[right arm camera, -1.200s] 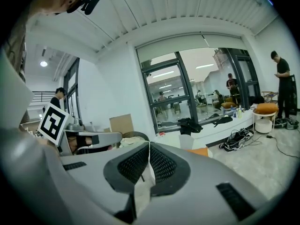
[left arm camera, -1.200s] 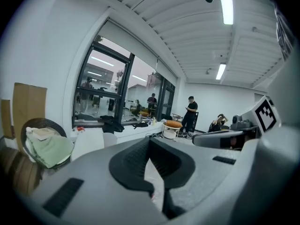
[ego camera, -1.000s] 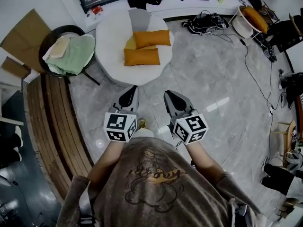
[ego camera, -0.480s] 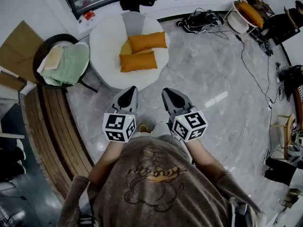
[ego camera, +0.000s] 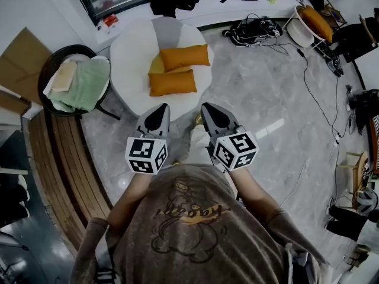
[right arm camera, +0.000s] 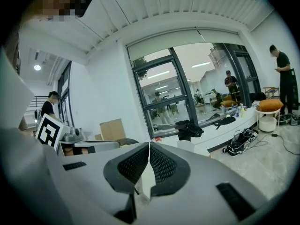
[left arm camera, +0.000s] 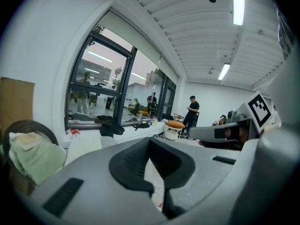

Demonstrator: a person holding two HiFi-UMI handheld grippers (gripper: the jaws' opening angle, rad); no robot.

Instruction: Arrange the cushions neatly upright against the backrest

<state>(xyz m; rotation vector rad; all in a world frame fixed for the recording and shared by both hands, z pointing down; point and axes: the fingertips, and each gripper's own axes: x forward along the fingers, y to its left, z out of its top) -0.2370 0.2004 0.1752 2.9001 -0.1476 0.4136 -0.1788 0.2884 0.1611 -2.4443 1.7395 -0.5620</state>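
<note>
Since the earlier frame, both grippers have drawn nearer the round white seat (ego camera: 127, 61). The left gripper (ego camera: 163, 107) and right gripper (ego camera: 205, 106) are fully closed and empty. Two orange cushions (ego camera: 172, 82) lie flat on the seat. They are plump, rectangular and smooth-covered, probably light and soft; best pinched at an edge.

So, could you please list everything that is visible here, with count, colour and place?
seat: one, white, round, top centre below the window
orange cushions: two, orange, lying flat on the seat
grey cushion: one, grey, at the seat's far edge
chair: one, dark, left of the seat, holding green cloth
cables: one tangle, black, floor right of the seat
left tool: one, grey, shut, empty, points toward the seat
right tool: one, grey, shut, empty, beside the left tool
</note>
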